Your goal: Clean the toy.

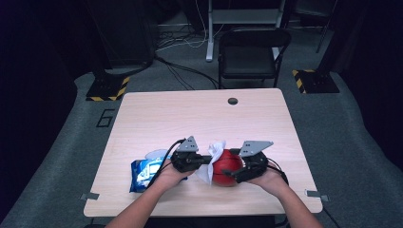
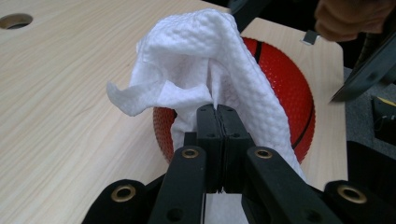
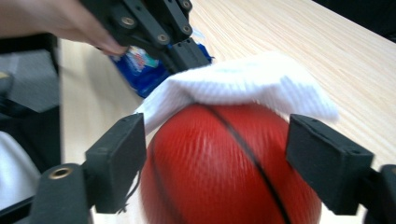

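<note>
The left gripper (image 2: 218, 112) has its jaws pinched flat together on a fold of the white paper towel (image 2: 205, 60), dead centre at the bottom of the left gripper view. That tight pinch looks deliberate, since the sheet is thin and would slip out of anything looser. The rest of the towel billows up and drapes over the top of the red ball (image 2: 285, 88), so it's probably being used as a wiping cloth with the gripper as a handle.

The right gripper (image 3: 212, 156) is a different story. Its jaws stand apart on either side of the ball (image 3: 219, 168) in the lower half of the right gripper view. The left pad looks about level with the ball's edge, and there's a sliver of table between the right pad and the ball. The picture is motion-blurred, so whether it's actually squeezing can't be told for sure — it looks more like loose bracketing to keep a round thing from rolling off while the towel (image 3: 243, 84) goes over it.

In the high view all of this sits low and centre on the wooden table (image 1: 190, 118): ball (image 1: 227, 167) in the middle, left gripper (image 1: 202, 160) on its left, right gripper (image 1: 234, 175) on its right. A blue wipes packet (image 1: 142, 175) lies just left of the left hand — parked close, likely where the sheet came from.
</note>
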Motion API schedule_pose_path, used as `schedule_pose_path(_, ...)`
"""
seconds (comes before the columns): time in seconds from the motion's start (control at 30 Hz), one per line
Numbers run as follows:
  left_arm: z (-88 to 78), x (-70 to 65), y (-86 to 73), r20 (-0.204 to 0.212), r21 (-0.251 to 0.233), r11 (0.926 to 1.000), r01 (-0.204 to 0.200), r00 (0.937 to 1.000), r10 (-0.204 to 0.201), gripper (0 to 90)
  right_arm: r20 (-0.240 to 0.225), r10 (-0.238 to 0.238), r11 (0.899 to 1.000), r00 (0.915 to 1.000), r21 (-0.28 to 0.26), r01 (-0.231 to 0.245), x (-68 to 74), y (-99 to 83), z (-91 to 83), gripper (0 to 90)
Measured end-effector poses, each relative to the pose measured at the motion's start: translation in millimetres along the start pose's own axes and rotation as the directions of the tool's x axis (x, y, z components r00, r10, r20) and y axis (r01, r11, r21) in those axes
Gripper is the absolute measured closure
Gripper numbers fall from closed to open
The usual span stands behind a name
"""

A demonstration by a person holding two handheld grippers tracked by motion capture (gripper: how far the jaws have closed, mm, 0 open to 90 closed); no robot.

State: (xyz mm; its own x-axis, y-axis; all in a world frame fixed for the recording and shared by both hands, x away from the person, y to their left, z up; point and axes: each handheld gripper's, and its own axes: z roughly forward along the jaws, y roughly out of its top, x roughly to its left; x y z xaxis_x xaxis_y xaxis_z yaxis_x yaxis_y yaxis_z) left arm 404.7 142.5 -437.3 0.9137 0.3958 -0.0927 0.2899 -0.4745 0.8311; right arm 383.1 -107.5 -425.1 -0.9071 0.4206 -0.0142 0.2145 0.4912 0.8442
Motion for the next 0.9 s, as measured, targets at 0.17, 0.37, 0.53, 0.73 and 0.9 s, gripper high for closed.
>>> schedule_pose_path(0.17, 8.8, -3.4, 1.5, -0.002, 0.022, 0.9995, -0.022, 0.9998, 0.022, 88.9, 0.076, -0.024, 0.999, 0.9968, 0.031, 0.021, -4.3, -6.4, 0.7, 19.3)
schedule_pose_path(0.37, 21.3, -4.6, 0.5, 0.026, 0.017, 0.9999, -0.001, 0.9997, 0.001, 88.9, 0.066, 0.045, 0.999, 0.9968, 0.016, -0.046, -14.1, -25.7, -20.5, 19.2)
schedule_pose_path(0.53, 32.8, -5.3, 2.6, 0.034, 0.023, 0.9997, -0.008, 0.9994, 0.007, 88.9, 0.062, 0.095, 0.995, 0.9936, 0.009, -0.095, -17.2, -45.0, -39.4, 19.0)
schedule_pose_path(0.73, 45.6, -6.8, 4.5, 0.041, 0.021, 0.9998, -0.001, 0.9991, 0.000, 88.9, 0.059, 0.116, 0.993, 0.9915, 0.026, -0.117, -19.0, -61.8, -58.5, 21.3)
schedule_pose_path(0.9, 52.4, -14.5, 11.6, 0.066, 0.029, 0.9990, -0.032, 0.9974, 0.030, 88.9, 0.059, 0.111, 0.993, 0.9921, -0.033, -0.109, -16.3, -50.5, -62.3, 22.0)
